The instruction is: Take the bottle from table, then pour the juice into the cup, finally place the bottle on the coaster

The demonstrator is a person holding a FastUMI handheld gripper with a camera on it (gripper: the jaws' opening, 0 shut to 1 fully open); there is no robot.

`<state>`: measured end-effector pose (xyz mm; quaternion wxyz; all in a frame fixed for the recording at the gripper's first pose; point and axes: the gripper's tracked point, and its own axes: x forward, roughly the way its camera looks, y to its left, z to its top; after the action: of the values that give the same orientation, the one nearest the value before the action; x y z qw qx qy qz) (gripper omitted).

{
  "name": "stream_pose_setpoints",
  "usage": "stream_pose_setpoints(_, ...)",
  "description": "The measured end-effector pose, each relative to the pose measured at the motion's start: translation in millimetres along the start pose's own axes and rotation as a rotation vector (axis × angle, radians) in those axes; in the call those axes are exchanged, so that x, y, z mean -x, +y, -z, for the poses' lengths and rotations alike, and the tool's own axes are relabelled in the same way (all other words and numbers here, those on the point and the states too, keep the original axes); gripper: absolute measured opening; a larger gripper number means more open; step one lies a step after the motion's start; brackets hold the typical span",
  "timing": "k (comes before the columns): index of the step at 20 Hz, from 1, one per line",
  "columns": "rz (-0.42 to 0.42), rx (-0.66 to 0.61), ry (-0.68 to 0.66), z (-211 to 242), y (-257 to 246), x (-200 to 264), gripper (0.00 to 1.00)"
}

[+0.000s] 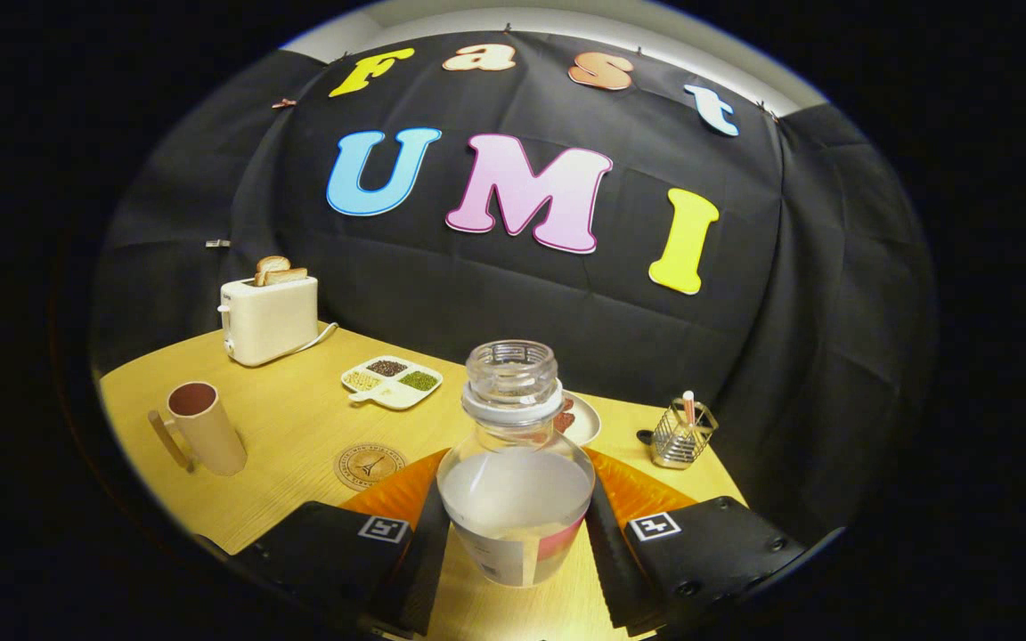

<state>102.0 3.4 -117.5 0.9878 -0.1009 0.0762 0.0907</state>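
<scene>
A clear plastic bottle with no cap and a whitish drink in its lower half stands upright between my fingers. Both black finger pads press on its sides, so my gripper is shut on it. Its base seems lifted slightly off the wooden table, though I cannot be sure. A tan cup with a handle and a dark red inside stands ahead to the left. The round cork coaster lies flat between the cup and the bottle, just beyond my left finger.
A cream toaster with two slices of toast stands far back left. A white divided dish of grains lies mid-table. A plate sits behind the bottle, and a wire holder with a pen stands at the right.
</scene>
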Motion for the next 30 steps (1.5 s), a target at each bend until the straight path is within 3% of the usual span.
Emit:
stream_pose_setpoints(5,-0.026,0.162,-0.044,-50,46,8,0.74)
stream_pose_setpoints(12,-0.07,0.314,-0.083,-83,122,6,0.74)
stream_pose_setpoints(22,-0.104,0.599,-0.023,-54,194,-19,0.74)
stream_pose_setpoints(30,-0.136,0.842,0.017,-24,217,-40,0.74)
